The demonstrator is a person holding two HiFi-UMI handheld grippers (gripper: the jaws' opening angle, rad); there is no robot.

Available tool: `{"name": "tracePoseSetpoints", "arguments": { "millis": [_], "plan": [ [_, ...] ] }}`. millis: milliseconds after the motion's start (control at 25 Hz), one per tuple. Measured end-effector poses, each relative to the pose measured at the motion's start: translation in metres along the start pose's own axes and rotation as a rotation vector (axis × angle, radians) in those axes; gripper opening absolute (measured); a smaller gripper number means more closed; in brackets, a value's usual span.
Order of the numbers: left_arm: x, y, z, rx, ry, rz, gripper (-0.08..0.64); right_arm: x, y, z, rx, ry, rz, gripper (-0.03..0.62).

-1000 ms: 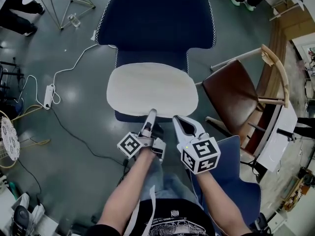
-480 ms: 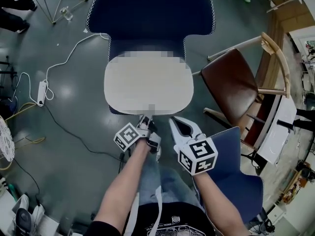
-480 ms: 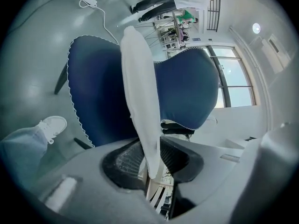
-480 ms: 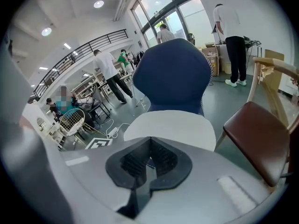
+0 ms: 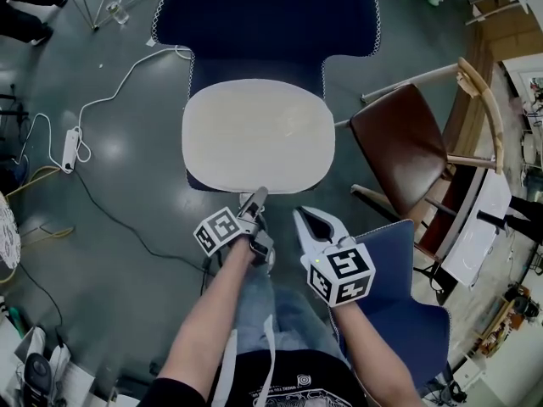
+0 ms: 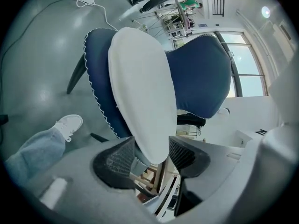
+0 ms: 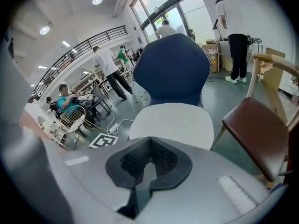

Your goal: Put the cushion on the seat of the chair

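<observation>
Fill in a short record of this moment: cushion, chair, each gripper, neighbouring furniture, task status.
cushion: white, lying flat on the seat of the blue chair
blue chair: backrest away from the person, seat covered by the cushion
left gripper: jaws opening, the cushion's near edge between them
right gripper: jaws together, nothing between them, just short of the seat's front edge
brown chair: stands beside the blue chair, on the person's right
task status: cushion is on the seat; left gripper is letting go
</observation>
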State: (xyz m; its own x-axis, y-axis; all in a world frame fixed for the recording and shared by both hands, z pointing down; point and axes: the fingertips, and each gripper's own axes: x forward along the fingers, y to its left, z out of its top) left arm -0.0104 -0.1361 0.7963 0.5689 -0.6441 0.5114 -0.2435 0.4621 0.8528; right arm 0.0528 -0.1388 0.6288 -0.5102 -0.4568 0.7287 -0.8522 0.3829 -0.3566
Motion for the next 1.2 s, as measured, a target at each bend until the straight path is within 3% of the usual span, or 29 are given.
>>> {"name": "tracePoseSetpoints", "arguments": {
  "millis": [320,760,1200],
  "plan": [
    [-0.023,-0.045,-0.010,0.110,0.046,-0.074,0.227,-0.014,0.009,0.015,-0.008,-0.049,0.008,-0.006],
    [-0.083,-0.140,-0.026,0.439,0.071,-0.179,0.133,-0.051,0.038,0.024,-0.017,-0.139,0.023,-0.006],
    [-0.162,-0.206,-0.057,0.772,0.001,-0.142,-0.005,-0.105,0.076,0.035,-0.052,-0.248,0.068,-0.006]
  ]
}}
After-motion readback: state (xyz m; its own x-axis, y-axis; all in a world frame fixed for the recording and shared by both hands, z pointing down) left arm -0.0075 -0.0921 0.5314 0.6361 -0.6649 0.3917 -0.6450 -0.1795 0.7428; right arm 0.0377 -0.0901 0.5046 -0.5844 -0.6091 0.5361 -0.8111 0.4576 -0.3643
